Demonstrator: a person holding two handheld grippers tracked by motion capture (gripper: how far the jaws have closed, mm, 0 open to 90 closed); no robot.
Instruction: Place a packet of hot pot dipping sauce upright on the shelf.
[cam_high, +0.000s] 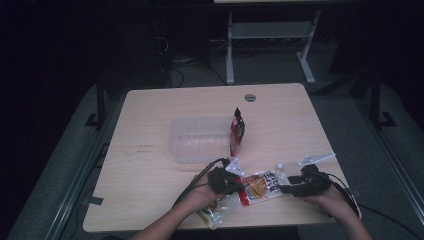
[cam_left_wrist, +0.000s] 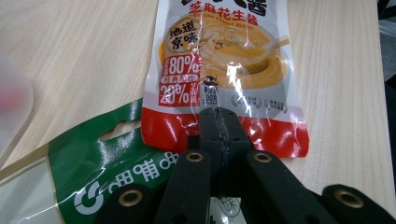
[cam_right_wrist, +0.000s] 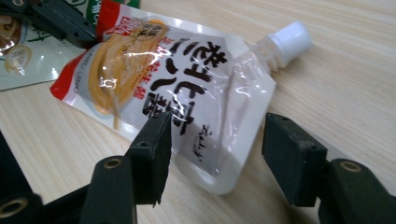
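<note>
Both tongs work near the table's (cam_high: 150, 115) front edge: left gripper (cam_left_wrist: 219, 122) pressed together on the sauce pouch's (cam_right_wrist: 154, 79) red bottom seam, right gripper (cam_right_wrist: 215, 140) spread, jaws either side of its clear spout-end corner (not touching). Pouch lies flat on pale wood, partly over a green packet (cam_left_wrist: 88, 172). Beyond the pouch, a clear tub (cam_high: 197, 140); bare wood around it. Room dark.

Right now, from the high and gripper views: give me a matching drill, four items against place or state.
1 sauce pouch
2 clear tub
3 red snack bag
4 green packet

A see-through, mid-table
B flat, closest to the near edge
C has a white screw cap
D stands upright beside the tub

Pairs: 1-C, 2-A, 3-D, 4-B
</note>
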